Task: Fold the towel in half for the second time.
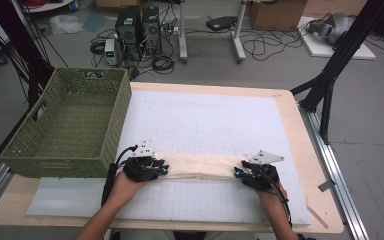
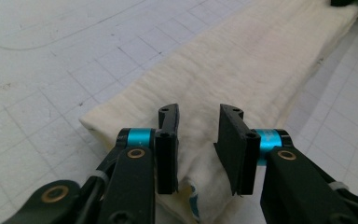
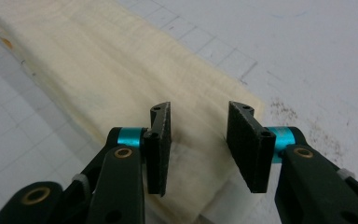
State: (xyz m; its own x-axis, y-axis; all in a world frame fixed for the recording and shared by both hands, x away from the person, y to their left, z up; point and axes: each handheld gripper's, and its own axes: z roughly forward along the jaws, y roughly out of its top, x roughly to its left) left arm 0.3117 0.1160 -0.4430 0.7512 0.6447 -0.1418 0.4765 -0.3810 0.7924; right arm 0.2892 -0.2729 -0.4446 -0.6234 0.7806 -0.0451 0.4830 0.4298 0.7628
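Cream cotton, the long folded cloth strip (image 1: 200,166) lies crosswise on the white gridded desk mat (image 1: 205,120). We hold one gripper at each end, left gripper (image 2: 199,135) and right gripper (image 3: 199,130), fingers spread over cloth, pinching nothing.

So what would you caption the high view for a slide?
A person's two tongs, left and right, at the ends of a folded cream cloth on a white mat, beside a green basket.
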